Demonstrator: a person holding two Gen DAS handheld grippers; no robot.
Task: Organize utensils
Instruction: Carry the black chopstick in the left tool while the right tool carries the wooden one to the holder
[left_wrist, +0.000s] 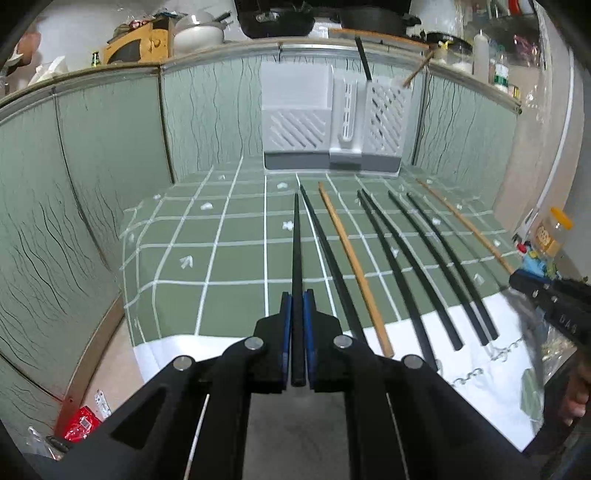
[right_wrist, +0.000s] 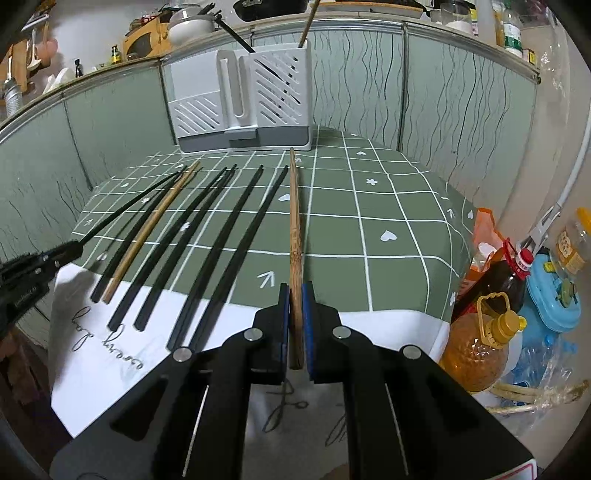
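Note:
My left gripper (left_wrist: 296, 295) is shut on a black chopstick (left_wrist: 296, 236) that points forward toward the white utensil holder (left_wrist: 328, 118). My right gripper (right_wrist: 295, 291) is shut on a wooden chopstick (right_wrist: 294, 206) that points at the holder (right_wrist: 240, 103). Several black chopsticks (left_wrist: 399, 254) and a wooden chopstick (left_wrist: 351, 262) lie in a row on the green checked tablecloth (left_wrist: 221, 258). In the right wrist view they lie left of my gripper (right_wrist: 207, 236). The holder's right compartment has a black and a wooden chopstick standing in it (right_wrist: 306, 22).
Green patterned panels (left_wrist: 110, 147) wall the table on the back and sides. Oil bottles (right_wrist: 480, 354) and a blue container (right_wrist: 554, 299) stand off the table's right edge. Pots and jars sit on the ledge behind. A red packet (left_wrist: 79, 428) lies on the floor at left.

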